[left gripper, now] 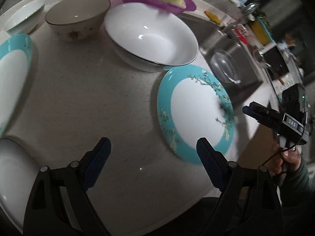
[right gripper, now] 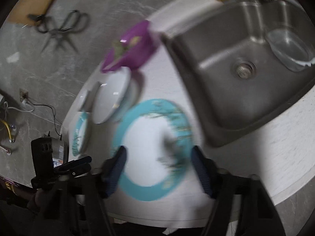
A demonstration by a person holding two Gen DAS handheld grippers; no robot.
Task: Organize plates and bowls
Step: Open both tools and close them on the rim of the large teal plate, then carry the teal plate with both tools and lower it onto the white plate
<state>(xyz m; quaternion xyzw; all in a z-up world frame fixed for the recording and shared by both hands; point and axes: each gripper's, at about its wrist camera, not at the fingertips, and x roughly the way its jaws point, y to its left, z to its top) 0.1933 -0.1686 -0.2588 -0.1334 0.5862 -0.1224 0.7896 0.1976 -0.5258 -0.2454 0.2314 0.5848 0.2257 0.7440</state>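
Both grippers are empty: left gripper (left gripper: 153, 147) jaws stand wide over bare speckled white table (left gripper: 88, 102), right gripper (right gripper: 157, 167) jaws are part-open above the turquoise-rimmed white floral plate (right gripper: 153, 149), w/ nothing between the pads. That plate lies flat near the table edge, beside the steel sink (right gripper: 246, 59) & just in front of the big white gold-rimmed bowl (left gripper: 151, 37). Best approach, imo: take the plate by its near rim w/ 1 jaw under the lip, lift level, then stack it on the 2nd turquoise plate (left gripper: 13, 74) at far left; keep clear of the bowl.
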